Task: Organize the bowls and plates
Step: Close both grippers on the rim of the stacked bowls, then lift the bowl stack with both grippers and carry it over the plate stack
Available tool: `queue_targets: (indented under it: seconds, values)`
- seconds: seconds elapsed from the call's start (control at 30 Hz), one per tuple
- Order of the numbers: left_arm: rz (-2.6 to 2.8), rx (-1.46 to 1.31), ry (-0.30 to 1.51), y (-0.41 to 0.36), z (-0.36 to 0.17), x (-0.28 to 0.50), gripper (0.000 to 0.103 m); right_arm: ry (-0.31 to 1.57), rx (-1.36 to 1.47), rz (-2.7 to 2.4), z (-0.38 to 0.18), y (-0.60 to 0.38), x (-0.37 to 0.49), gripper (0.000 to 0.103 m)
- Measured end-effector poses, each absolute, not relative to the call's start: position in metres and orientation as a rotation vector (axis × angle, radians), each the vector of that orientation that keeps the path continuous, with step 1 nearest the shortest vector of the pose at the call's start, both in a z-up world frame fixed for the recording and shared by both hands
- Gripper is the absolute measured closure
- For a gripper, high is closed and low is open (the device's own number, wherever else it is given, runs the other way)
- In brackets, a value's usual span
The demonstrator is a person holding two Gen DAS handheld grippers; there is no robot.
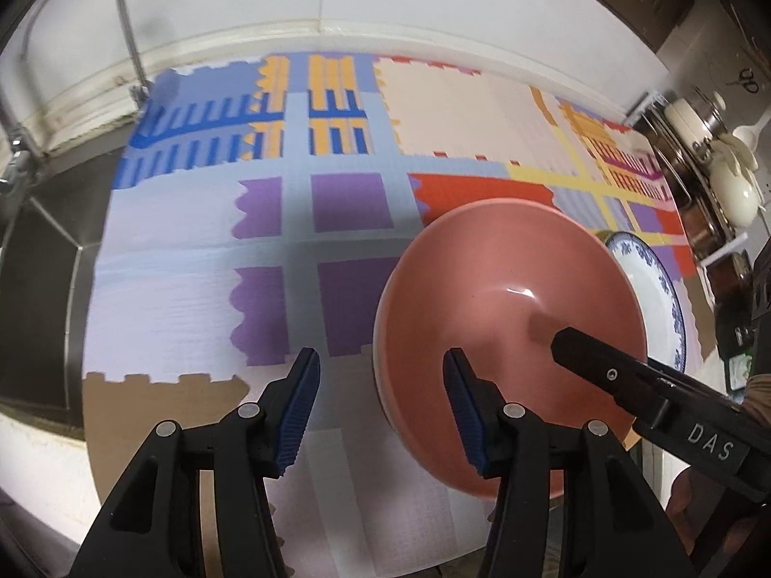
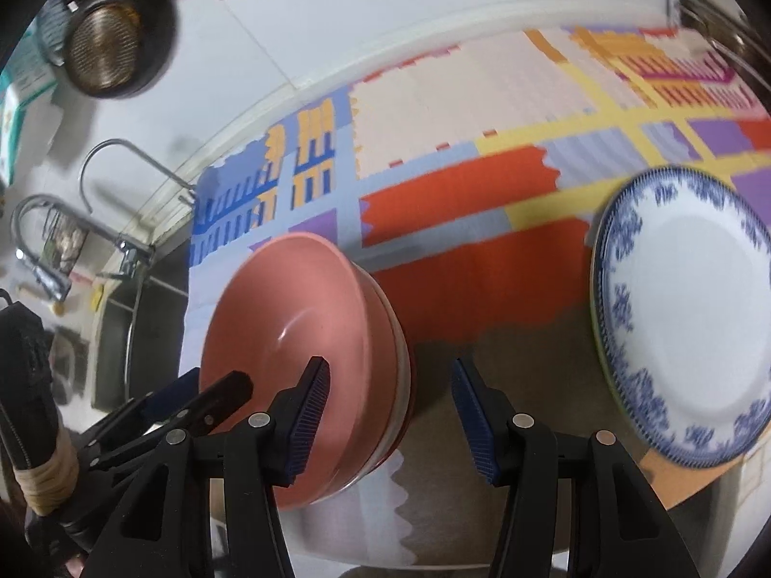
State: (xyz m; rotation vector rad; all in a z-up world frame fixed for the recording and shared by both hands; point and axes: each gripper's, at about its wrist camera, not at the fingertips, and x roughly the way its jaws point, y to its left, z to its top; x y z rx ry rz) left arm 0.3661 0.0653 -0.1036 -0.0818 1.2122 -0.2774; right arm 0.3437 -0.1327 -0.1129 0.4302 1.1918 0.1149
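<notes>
A stack of pink bowls point(image 1: 501, 318) sits on the patterned mat; it also shows in the right wrist view point(image 2: 299, 337). A white plate with blue flower rim point(image 2: 689, 313) lies to its right, partly hidden behind the bowls in the left wrist view point(image 1: 650, 289). My left gripper point(image 1: 380, 400) is open and empty, its right finger against the bowls' left rim. My right gripper point(image 2: 390, 414) is open and empty, its left finger over the top bowl, its right finger outside the rim. One right finger point(image 1: 626, 385) reaches over the bowl in the left wrist view.
A steel sink point(image 1: 43, 260) with a tap point(image 1: 120, 24) lies left of the mat. Pots and utensils point(image 1: 723, 154) stand at the far right. A pan point(image 2: 115, 43) hangs on the wall. The counter's front edge runs just below the bowls.
</notes>
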Motion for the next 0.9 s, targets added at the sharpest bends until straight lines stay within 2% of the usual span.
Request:
queue_targets:
  seconds: [0.27,0.5,0.63,0.9]
  values:
    - [-0.366,-0.088,1.303,0.064,-0.121,0.378,0.061,1.25,0.492,0.071,-0.125,-0.124,0.341,0.049]
    - [-0.419,-0.096,1.323,0.065,-0.124,0.383,0.062,1.289,0.534,0.027,-0.135,-0.121,0.34,0.05]
    - [-0.441,-0.089,1.322,0.063,-0.125,0.385,0.064,1.292,0.556,0.026,-0.136,-0.119,0.338,0.061]
    - [-0.471,-0.061,1.327,0.057,-0.125,0.383,0.066,1.273,0.564,-0.028,-0.133,-0.114,0.333,0.064]
